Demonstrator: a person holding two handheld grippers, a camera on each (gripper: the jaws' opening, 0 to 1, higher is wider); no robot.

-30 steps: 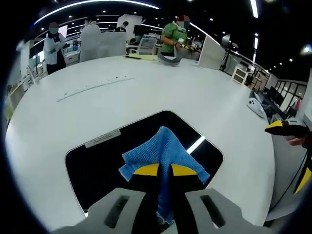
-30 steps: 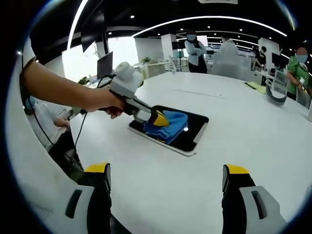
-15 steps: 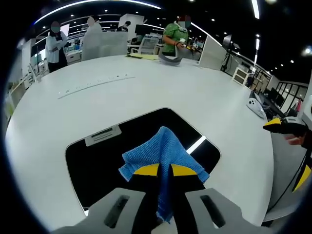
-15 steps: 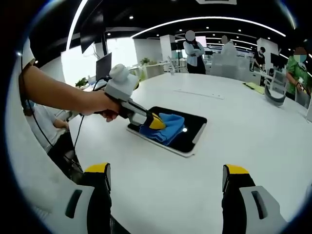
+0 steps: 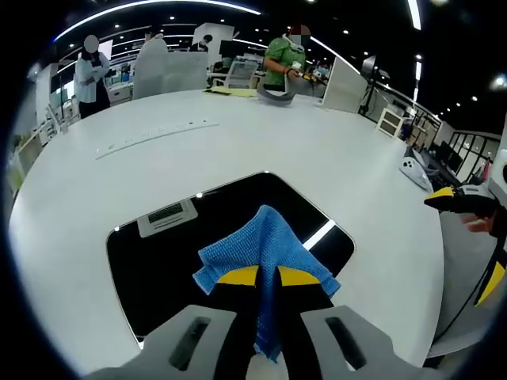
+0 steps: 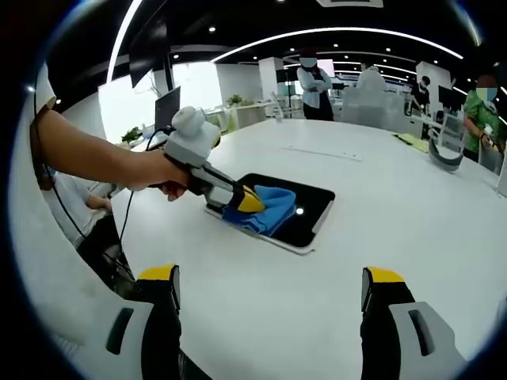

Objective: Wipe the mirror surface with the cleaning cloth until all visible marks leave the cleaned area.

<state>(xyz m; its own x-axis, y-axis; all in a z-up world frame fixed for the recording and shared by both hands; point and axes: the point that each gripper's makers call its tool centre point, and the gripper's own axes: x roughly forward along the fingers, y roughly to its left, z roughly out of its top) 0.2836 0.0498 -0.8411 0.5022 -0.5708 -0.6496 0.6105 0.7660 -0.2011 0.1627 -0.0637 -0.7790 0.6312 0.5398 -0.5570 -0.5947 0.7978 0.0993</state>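
Clamped between the yellow-tipped jaws of the left gripper (image 5: 267,276) was a blue cleaning cloth (image 5: 265,249), pinched along a middle fold so that loose flaps spread to either side and forward onto the glass. In the right gripper view the same left gripper (image 6: 247,201) was seen from the side, held in a person's hand (image 6: 162,176) and angled down so that the cloth (image 6: 268,208) was pressed on the near end of the mirror (image 6: 305,215).

The cloth looked soft, light and knitted; it would crumple and drag rather than slide stiffly, so a grip on a bunched fold, as it was then, seemed the sound place to hold it, with enough loose fabric under the tips to keep hard plastic off the glass. The mirror (image 5: 170,257), a dark rounded rectangle lying flat on the white table (image 5: 333,166), appeared thin, rigid and slick, and probably breakable; nothing pinned it down, so a hard push might have made it skate across the tabletop. A pale label or tag (image 5: 165,214) sat near its far edge. Whether marks remained on the surface could not be made out.

Off to the side, the right gripper (image 6: 273,305) stood with its jaws wide apart and empty above bare table, well apart from the mirror.
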